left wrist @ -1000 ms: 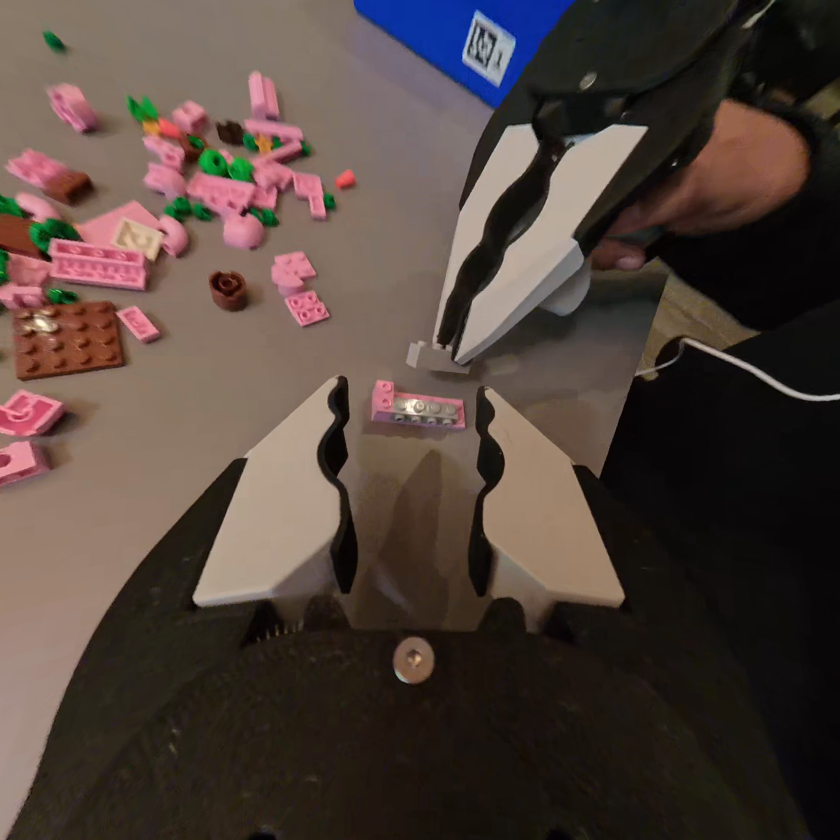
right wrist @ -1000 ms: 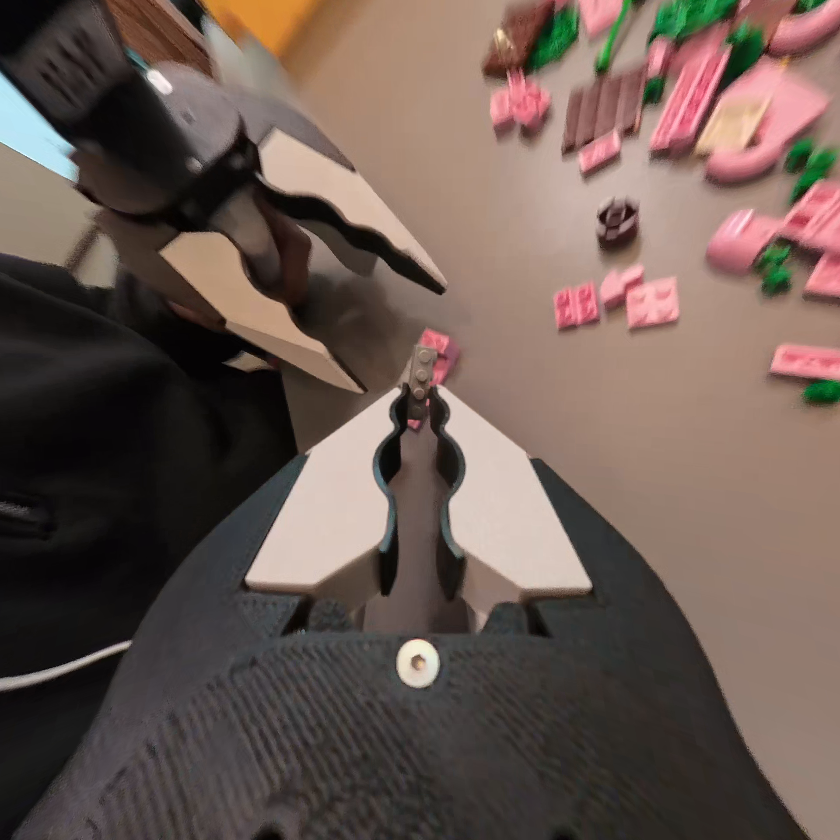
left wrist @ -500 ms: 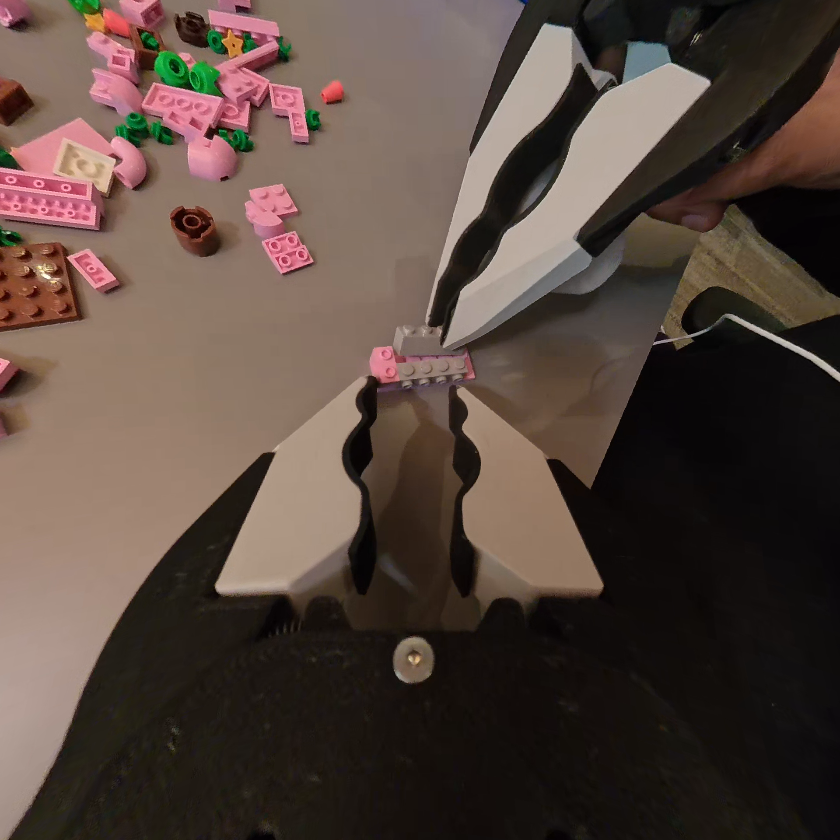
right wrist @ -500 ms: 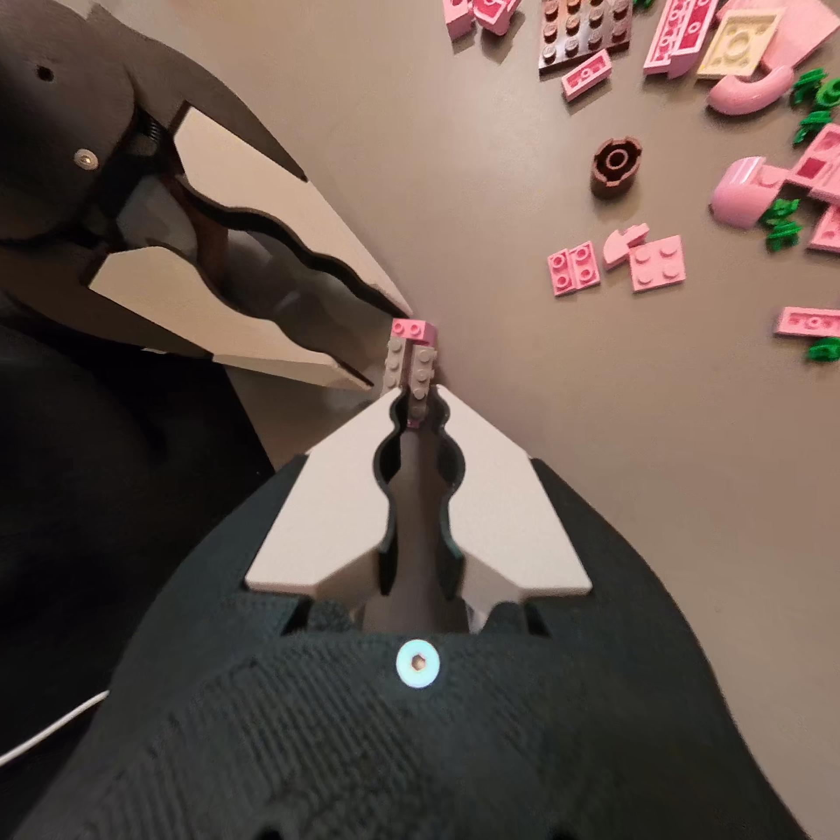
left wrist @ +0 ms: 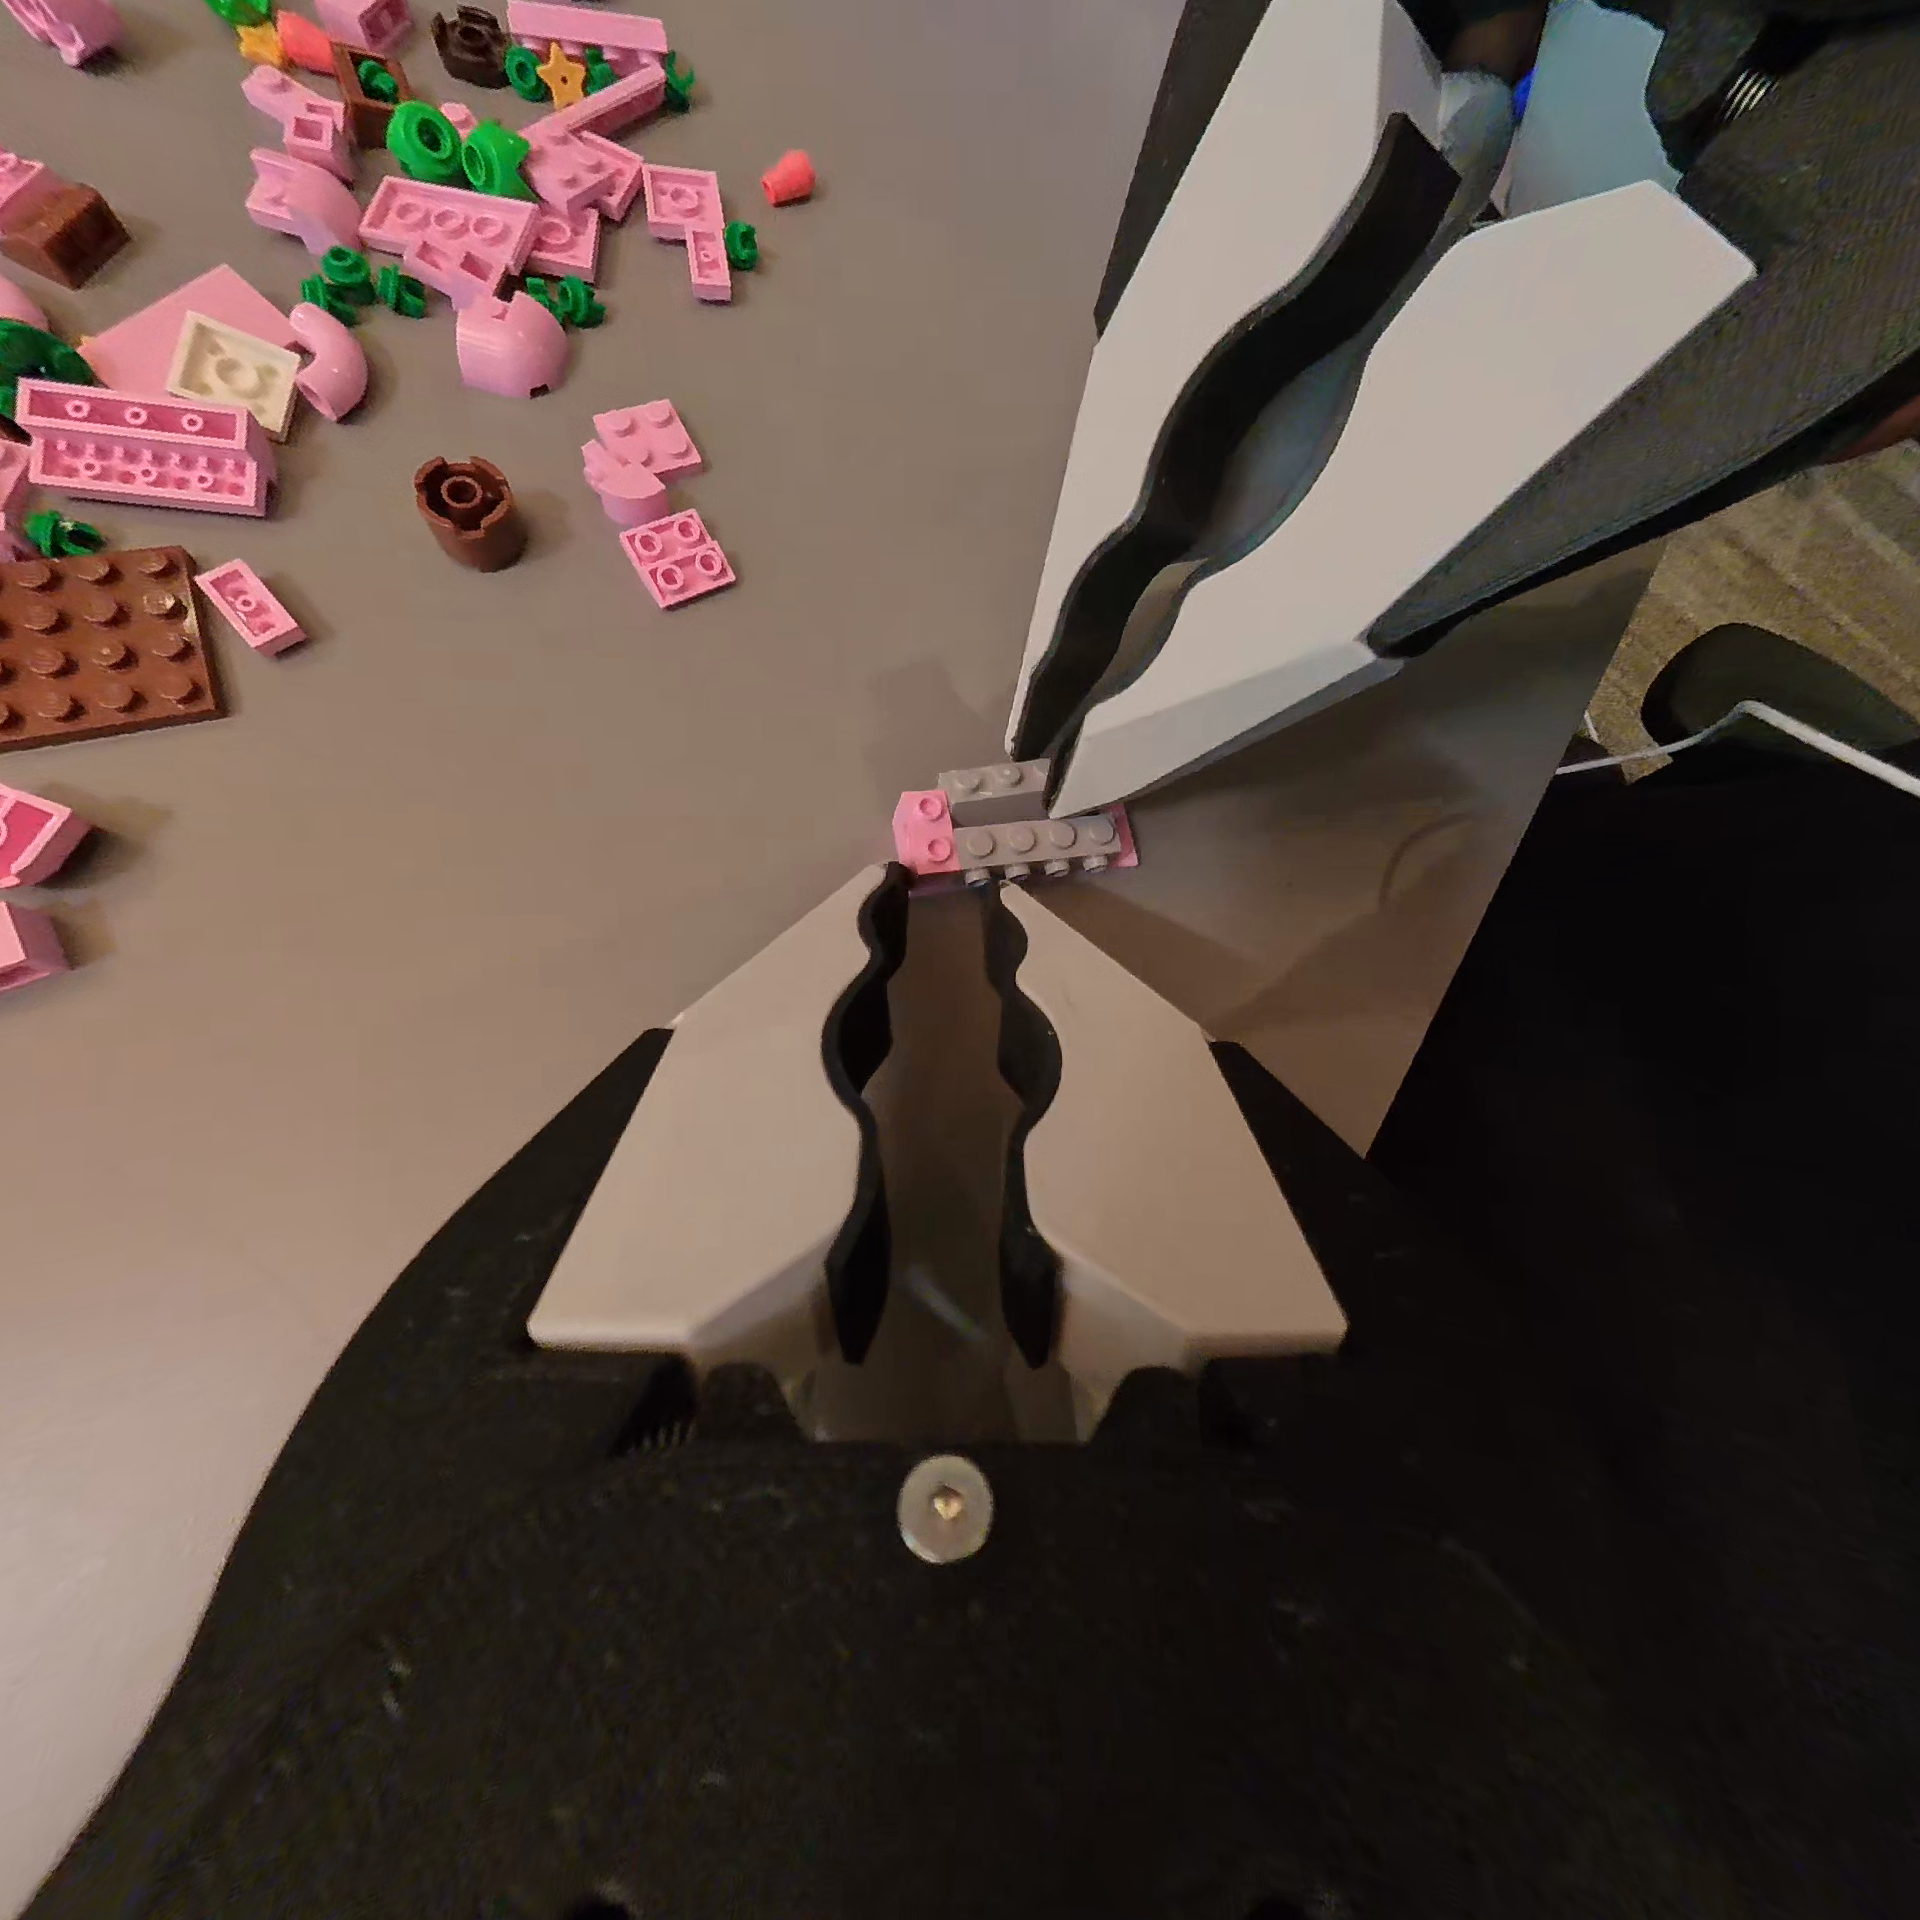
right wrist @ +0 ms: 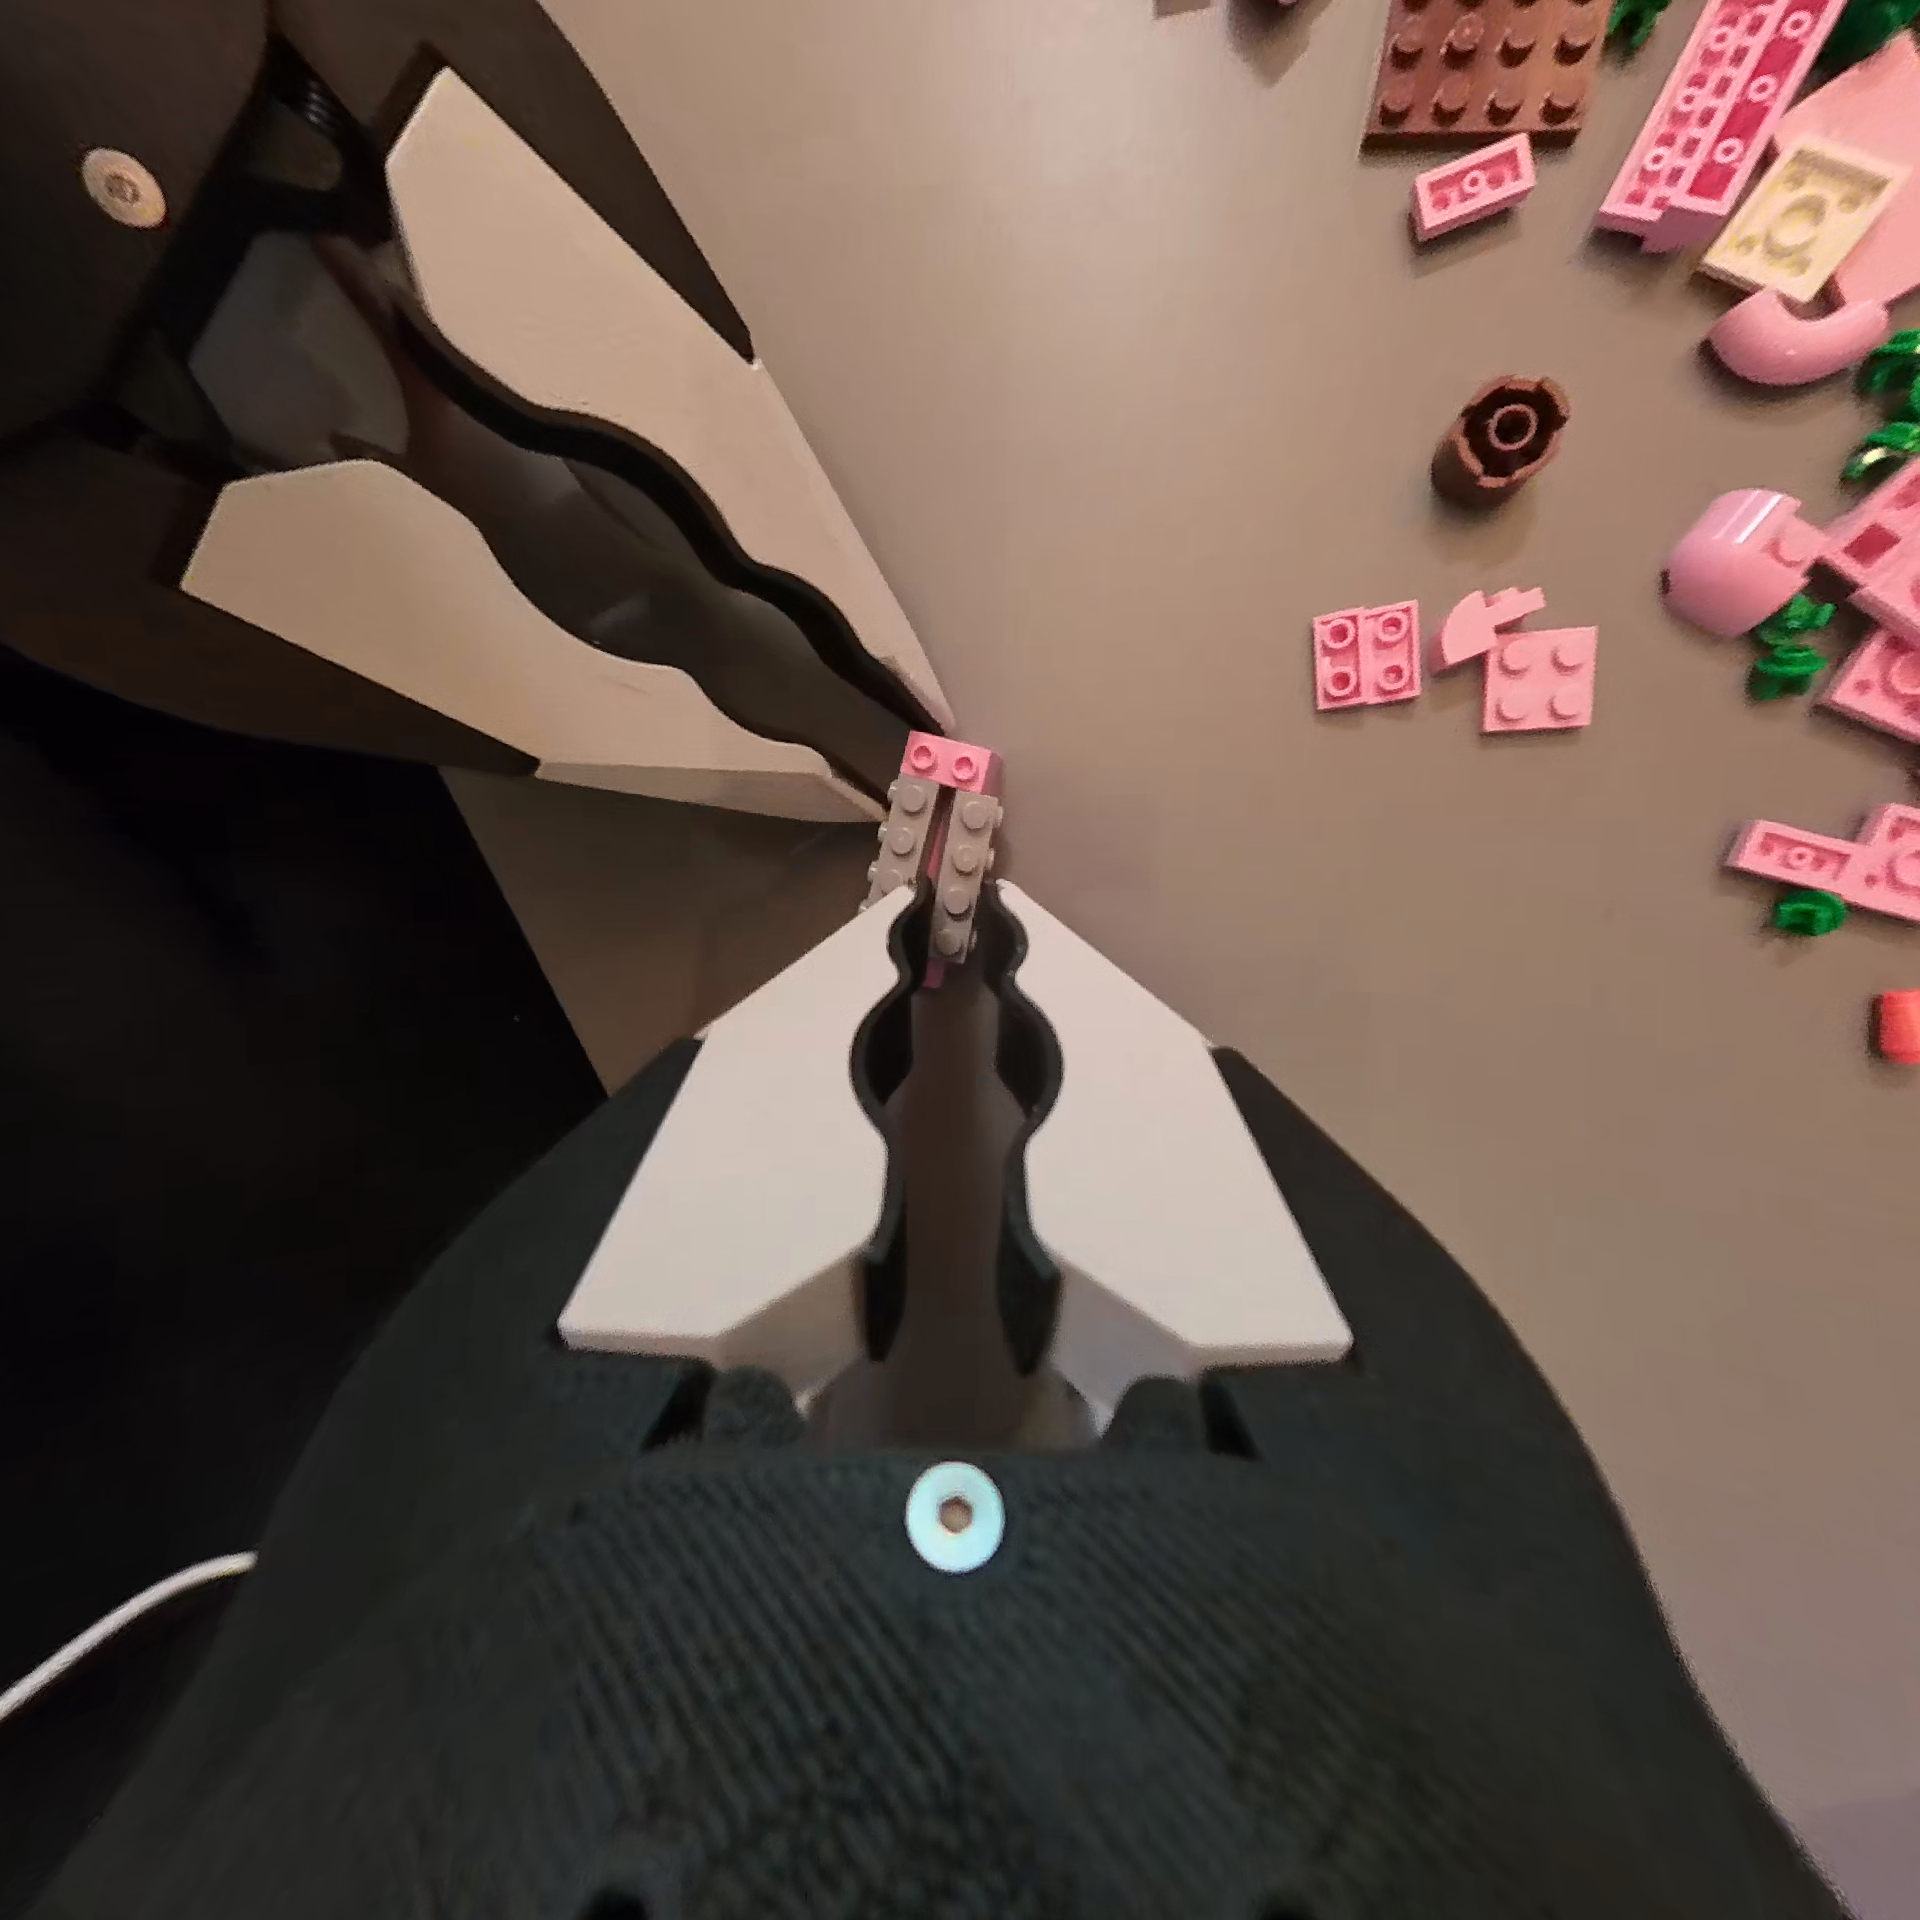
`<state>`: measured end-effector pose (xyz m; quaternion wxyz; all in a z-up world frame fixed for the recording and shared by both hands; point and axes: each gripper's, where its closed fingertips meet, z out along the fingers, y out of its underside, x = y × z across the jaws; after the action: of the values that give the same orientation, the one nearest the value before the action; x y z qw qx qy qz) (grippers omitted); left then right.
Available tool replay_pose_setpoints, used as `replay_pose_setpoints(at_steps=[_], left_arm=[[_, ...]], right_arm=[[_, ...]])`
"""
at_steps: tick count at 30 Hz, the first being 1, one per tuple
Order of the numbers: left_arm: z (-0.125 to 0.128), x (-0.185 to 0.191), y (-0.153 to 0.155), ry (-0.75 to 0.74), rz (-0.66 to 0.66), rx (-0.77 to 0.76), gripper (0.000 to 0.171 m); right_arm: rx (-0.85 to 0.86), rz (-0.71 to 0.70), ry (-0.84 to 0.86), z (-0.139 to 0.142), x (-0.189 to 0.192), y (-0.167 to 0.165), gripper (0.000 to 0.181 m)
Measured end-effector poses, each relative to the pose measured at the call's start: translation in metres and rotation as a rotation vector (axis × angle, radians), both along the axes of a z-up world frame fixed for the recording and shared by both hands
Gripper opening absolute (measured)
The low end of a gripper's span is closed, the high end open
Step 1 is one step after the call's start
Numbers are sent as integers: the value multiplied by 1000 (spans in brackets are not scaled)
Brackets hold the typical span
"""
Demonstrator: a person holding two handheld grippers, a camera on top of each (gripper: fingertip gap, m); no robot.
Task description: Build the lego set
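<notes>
In your left wrist view, your left gripper (left wrist: 940, 888) is narrowed to a slim gap, its tips pressed on the near edge of the small pink-and-grey assembly (left wrist: 1013, 836) at the near right part of the grey table (left wrist: 520, 883), so it appears to pinch that piece by its lower pink plate; your right gripper (left wrist: 1044, 774) comes down from the upper right, jaws nearly together, with a short grey brick (left wrist: 992, 790) at its tips, sitting against the back of the assembly; loose pink, green and brown parts lie well apart at the upper left, among them a brown round brick (left wrist: 468, 514) and a brown studded plate (left wrist: 99, 649). In your right wrist view, your right gripper (right wrist: 951, 920) is clamped on the grey brick (right wrist: 961, 883), which stands alongside a second grey strip (right wrist: 902, 847), both under a pink end piece (right wrist: 951, 764); your left gripper (right wrist: 894, 774) reaches in from the upper left, its tips meeting the assembly's left side; the brown round brick (right wrist: 1501, 442) and two small pink square plates (right wrist: 1366, 655) lie apart to the right.
</notes>
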<state>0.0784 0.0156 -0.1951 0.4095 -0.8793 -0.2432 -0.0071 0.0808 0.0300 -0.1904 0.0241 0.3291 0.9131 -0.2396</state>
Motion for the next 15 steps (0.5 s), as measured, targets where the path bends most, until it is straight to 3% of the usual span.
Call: replay_pose_setpoints(at_steps=[9, 15], left_arm=[[-2, 0, 0, 32, 5, -34, 9], [-3, 0, 0, 21, 3, -28, 9]], right_arm=[[-173, 67, -110, 5, 12, -6, 18], [-176, 77, -87, 4, 11, -7, 18]])
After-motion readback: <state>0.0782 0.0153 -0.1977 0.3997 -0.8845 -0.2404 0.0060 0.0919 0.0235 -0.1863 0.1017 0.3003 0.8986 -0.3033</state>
